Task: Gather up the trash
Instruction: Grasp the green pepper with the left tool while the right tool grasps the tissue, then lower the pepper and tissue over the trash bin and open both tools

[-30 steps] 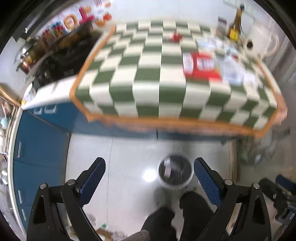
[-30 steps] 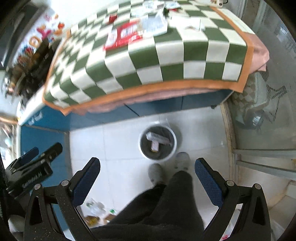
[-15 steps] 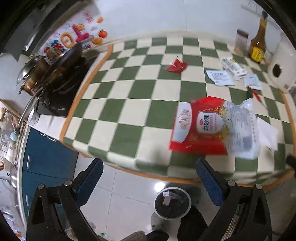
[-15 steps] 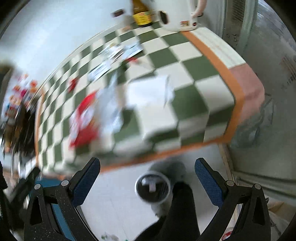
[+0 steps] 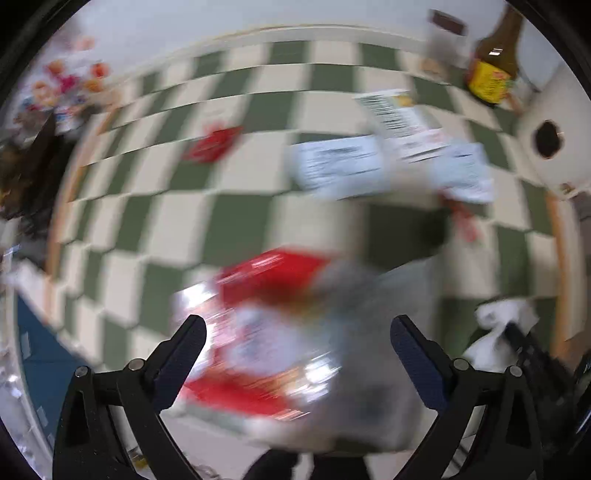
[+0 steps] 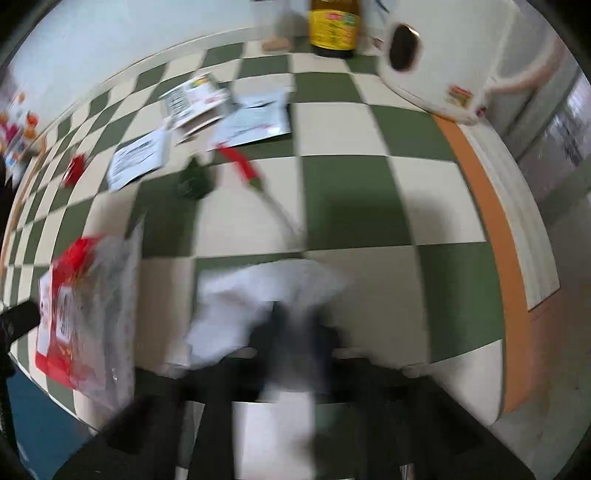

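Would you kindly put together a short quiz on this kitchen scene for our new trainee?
1. True or false: the left gripper hangs with its jaws wide apart over the red snack bag.
2. What is between the right gripper's closing jaws: (a) white paper, (b) the brown bottle, (c) the red wrapper?
3. What pattern does the tablecloth have?

Key: 1 true; 2 a; 3 green and cream checks with an orange border.
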`<state>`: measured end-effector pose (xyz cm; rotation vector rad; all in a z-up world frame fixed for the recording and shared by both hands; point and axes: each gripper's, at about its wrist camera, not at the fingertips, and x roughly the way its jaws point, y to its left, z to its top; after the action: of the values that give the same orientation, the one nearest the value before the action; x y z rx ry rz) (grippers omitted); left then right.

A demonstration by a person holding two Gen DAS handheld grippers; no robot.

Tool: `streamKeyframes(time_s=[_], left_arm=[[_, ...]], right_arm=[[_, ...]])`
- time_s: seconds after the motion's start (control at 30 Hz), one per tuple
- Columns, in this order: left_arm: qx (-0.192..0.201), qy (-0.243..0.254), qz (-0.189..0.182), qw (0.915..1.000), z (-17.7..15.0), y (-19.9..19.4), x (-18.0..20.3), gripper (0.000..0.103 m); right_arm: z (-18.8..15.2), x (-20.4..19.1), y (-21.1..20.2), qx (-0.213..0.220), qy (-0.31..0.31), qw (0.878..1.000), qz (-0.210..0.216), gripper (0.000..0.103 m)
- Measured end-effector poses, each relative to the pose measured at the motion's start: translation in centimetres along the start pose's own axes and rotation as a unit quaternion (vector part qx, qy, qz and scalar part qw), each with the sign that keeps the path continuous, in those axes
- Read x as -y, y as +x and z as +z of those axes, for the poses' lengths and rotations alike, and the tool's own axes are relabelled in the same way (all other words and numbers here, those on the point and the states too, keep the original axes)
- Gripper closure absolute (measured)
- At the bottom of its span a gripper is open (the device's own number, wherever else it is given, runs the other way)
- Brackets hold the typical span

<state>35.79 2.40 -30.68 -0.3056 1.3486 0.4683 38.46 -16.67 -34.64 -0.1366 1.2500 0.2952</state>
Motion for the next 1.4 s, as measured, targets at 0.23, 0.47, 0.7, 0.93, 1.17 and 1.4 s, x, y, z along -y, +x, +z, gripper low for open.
streamKeyframes(time_s=[0.23, 0.47, 0.7, 0.93, 1.17, 1.4], left_arm=[[-0.028, 0.045, -0.079, 0.9955, 4.8, 3.8, 7.2, 0.041], [-0.017, 0.066, -0.049, 0.9965, 6.3, 3.8, 8.9, 0.087], [0.064, 0.074, -0.001, 0.9952, 3.4, -3.0, 7.1, 0.087], [0.143, 0.064, 0.005, 0.9876, -4.5, -9.8, 1.2, 0.087], [0.164, 0.054, -0.028, 0.9845, -13.4, -11.9, -6.3, 0.087], [0.092, 0.043, -0.039, 0.9941, -23.1, -6.5, -12.0, 0.087]], right_arm=[[2.5, 8.5, 1.5, 0.004, 0.062, 0.997, -0.038, 0.094], [4.2, 10.7, 2.0, 0.004, 0.085, 0.996, -0.031, 0.094], [3.0, 10.4, -1.6, 0.028, 0.092, 0.995, -0.003, 0.094], [-0.6, 5.0, -9.5, 0.084, 0.065, 0.994, 0.037, 0.094], [-8.0, -0.9, -17.2, 0.131, 0.05, 0.988, 0.059, 0.094], [-19.8, -4.7, -17.0, 0.086, 0.049, 0.992, 0.077, 0.094]])
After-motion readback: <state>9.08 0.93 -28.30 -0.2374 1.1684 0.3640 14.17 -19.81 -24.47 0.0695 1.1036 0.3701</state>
